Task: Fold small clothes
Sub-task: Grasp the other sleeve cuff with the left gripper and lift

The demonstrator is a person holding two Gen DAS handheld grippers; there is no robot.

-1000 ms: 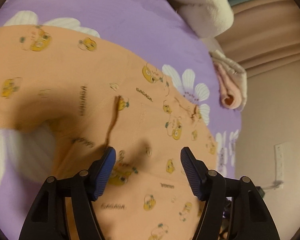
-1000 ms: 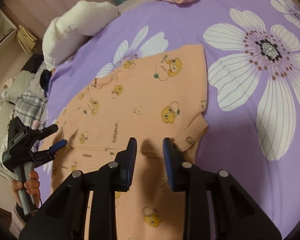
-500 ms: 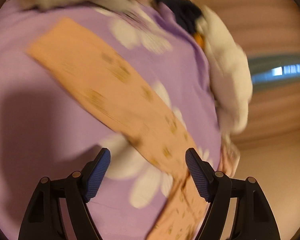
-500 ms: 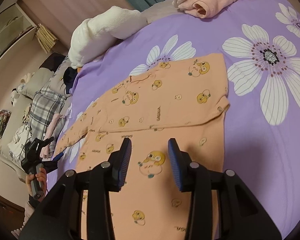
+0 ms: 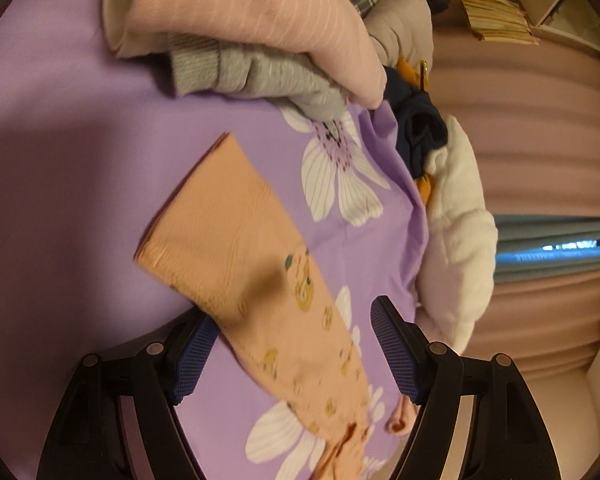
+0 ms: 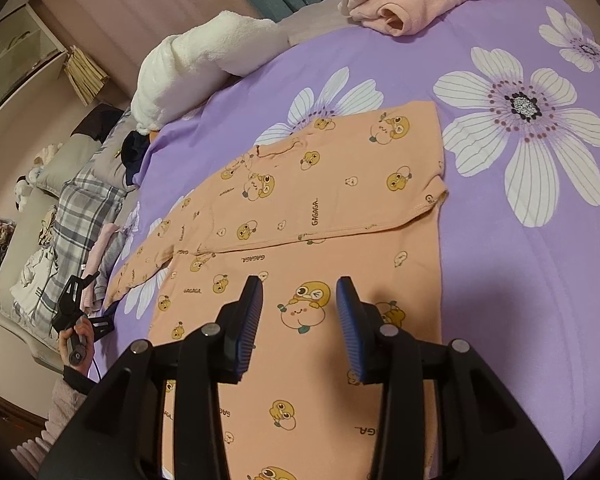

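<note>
Start at the left of the right wrist view: your left gripper sits at the lower left edge of the frame, beside the far cuff of the orange top. In the left wrist view that long sleeve runs from mid-frame down to the bottom centre, lying flat on the purple bedsheet between the spread jaws, which have just been opening and press on nothing. The frame is blurred, so I cannot tell whether the pads touch the fabric. To fold well, I'd pinch the sleeve near its cuff edge, taking both layers and none of the sheet, then carry it across the body so it lies square to the side seam.

Moving right, the top lies spread in the centre of the right wrist view, its other sleeve already folded over the chest. Your right gripper hovers over the lower body of the garment at bottom centre, jaws part open after widening a little, nothing between them; it could pin the hem while the left hand folds.

The clutter sits at upper left in the left wrist view: a pink striped garment and grey knit near the cuff, which you could snag. At upper right in the right wrist view, a folded pink piece lies well apart.
</note>
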